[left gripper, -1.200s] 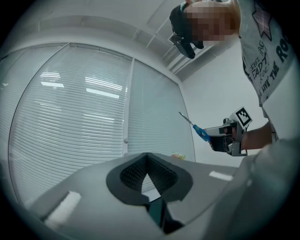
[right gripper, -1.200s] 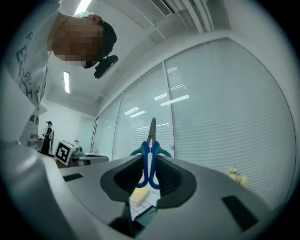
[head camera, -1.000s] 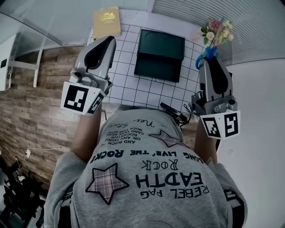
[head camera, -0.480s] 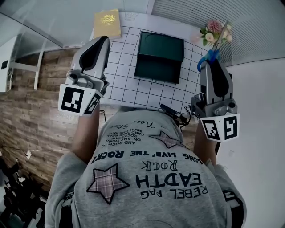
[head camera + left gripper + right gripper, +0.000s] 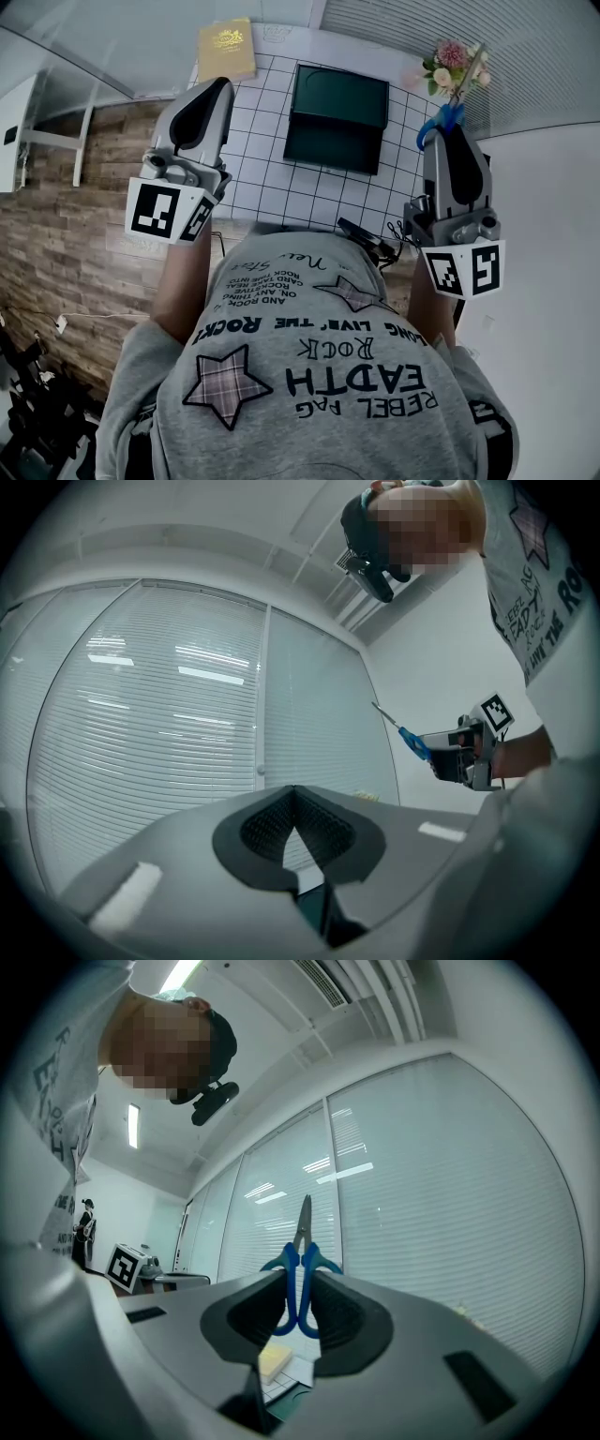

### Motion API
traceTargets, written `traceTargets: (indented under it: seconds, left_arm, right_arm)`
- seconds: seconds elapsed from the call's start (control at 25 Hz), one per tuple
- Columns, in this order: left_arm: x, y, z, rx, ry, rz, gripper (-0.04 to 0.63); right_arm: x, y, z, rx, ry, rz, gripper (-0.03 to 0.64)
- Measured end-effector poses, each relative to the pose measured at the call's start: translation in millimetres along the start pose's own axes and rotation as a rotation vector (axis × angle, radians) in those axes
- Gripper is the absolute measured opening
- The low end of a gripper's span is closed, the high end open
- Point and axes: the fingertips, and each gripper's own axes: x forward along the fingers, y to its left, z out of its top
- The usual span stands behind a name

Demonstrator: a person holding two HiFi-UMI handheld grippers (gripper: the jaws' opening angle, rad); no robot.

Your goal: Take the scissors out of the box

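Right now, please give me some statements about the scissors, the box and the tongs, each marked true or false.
1. The right tongs grip the blue-handled scissors. True.
2. The scissors lie inside the dark box. False: they are held up, out of it.
3. The left tongs hold the yellow book. False: they are shut on nothing; the book lies on the gridded table.
4. The flowers stand at the table's right side. True.

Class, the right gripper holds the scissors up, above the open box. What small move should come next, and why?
Probably lower the right gripper toward the bare gridded table beside the box and set the scissors down. Its fingers clamp the blue handles and the scissors are already clear of the box; the left gripper is shut, empty.
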Motion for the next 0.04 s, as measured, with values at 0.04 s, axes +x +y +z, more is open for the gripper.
traceTargets:
  seconds: [0.04]
  left_arm:
    - [0.0, -0.4, -0.4, 0.000, 0.001, 0.000, -0.009]
  right_arm:
    - [-0.3, -0.4, 0.0, 0.000, -0.001, 0.000, 0.094]
